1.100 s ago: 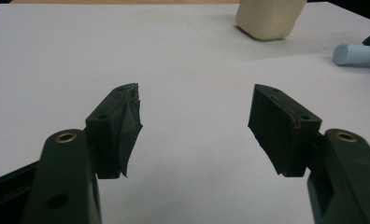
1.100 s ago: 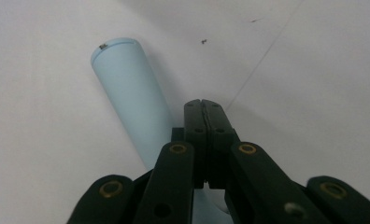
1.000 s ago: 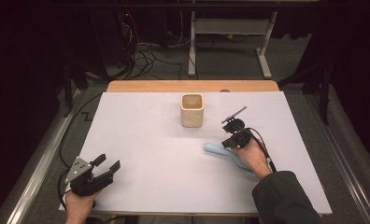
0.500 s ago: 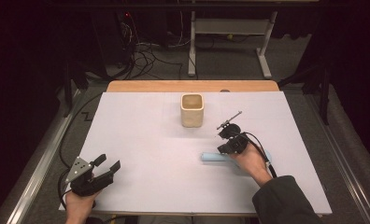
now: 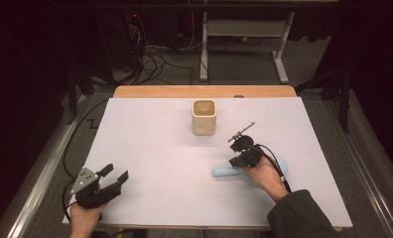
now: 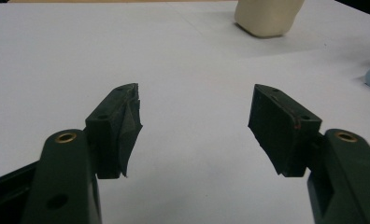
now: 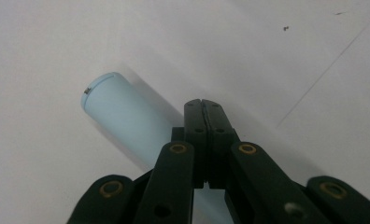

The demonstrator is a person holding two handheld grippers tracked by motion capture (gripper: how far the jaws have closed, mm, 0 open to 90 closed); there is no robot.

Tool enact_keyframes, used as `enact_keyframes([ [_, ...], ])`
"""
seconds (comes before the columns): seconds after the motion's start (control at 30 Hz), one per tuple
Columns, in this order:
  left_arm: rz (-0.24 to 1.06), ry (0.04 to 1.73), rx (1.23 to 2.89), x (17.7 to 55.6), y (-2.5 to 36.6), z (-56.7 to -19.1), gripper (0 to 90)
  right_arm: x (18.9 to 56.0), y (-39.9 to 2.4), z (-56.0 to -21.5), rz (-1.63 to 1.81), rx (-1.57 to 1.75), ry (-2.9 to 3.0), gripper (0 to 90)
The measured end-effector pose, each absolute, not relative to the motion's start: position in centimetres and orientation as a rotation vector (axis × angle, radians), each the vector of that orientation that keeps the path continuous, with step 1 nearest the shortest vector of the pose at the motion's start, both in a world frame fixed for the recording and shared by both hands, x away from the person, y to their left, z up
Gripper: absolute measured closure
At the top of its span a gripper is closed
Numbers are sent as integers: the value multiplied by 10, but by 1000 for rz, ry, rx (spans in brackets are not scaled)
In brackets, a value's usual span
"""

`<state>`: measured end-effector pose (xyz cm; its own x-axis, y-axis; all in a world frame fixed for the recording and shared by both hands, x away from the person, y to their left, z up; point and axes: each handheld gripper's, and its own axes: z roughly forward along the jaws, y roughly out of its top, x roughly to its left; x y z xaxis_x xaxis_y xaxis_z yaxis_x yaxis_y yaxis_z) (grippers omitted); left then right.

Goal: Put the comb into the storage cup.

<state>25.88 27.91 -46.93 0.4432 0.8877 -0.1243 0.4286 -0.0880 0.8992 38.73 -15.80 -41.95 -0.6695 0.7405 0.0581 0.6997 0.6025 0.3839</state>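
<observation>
Pale blue cylinder point(image 5: 229, 171) lies flat on the white table point(image 5: 150, 148), near the beige cup point(image 5: 204, 117).

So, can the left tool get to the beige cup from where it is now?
Probably yes. The left tool is open near the table's front-left corner, and only bare white table lies between it and the beige cup, though it seems a long reach.

Dim room, grey floor point(image 5: 244, 64), tangled cables point(image 5: 155, 54), white desk frame point(image 5: 244, 29) behind

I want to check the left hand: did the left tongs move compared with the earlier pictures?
No. The left tongs rest at the same near-left table corner, equally far from the beige cup.
</observation>
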Motion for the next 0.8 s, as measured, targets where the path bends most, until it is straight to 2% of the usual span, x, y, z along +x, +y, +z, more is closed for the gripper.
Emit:
enact_keyframes([
  [0.8, 589, 1147, 1717, 259, 277, -470, 341, 356, -161, -426, 528, 1145, 2787, 900],
])
